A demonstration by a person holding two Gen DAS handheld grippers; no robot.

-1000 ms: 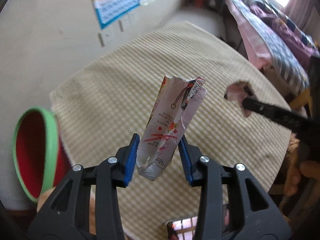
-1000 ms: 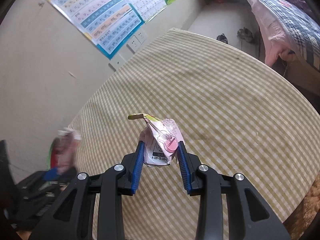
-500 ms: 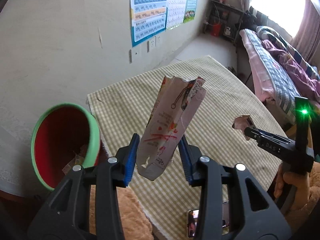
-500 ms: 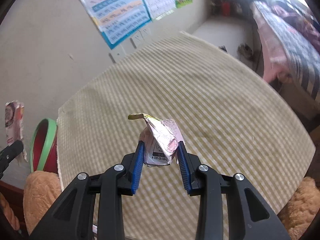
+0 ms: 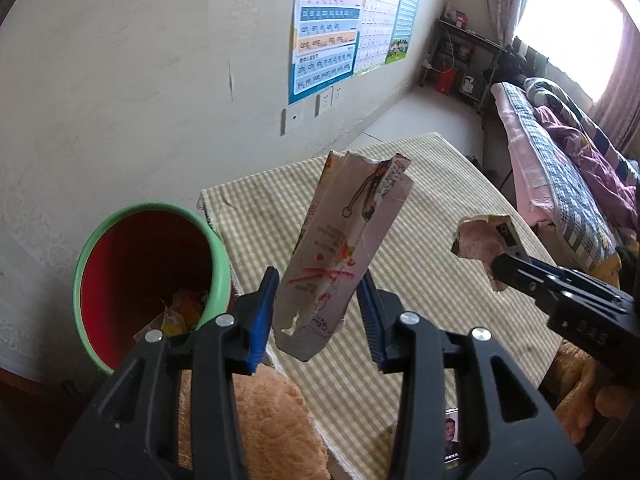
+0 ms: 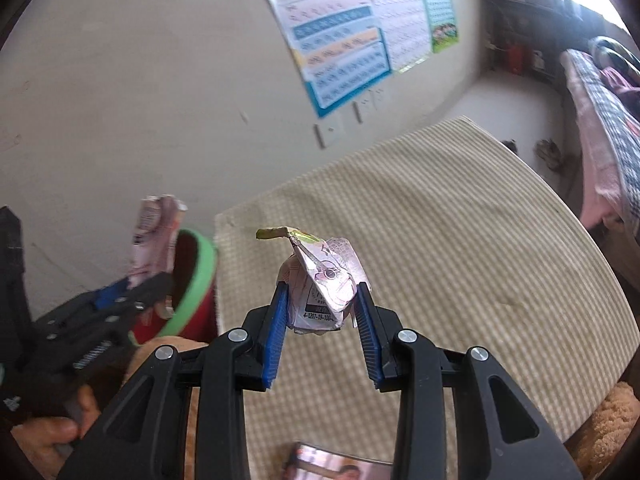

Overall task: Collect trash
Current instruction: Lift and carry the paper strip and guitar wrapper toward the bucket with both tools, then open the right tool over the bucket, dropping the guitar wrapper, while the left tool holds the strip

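Left tongs [image 5: 316,312]: clamped on the tall torn carton [image 5: 344,256], beside the bin [image 5: 218,256]
Right tongs [image 6: 322,312]: gripping a crumpled wrapper [image 6: 324,288] above the surface [image 6: 460,240]
Next: I carry each over the bin's mouth; let go only once centred

Two grippers [image 5: 316,312] [image 6: 322,316], two wrappers [image 5: 344,252] [image 6: 324,288], one bin [image 5: 152,280], perhaps three posters [image 5: 326,28].
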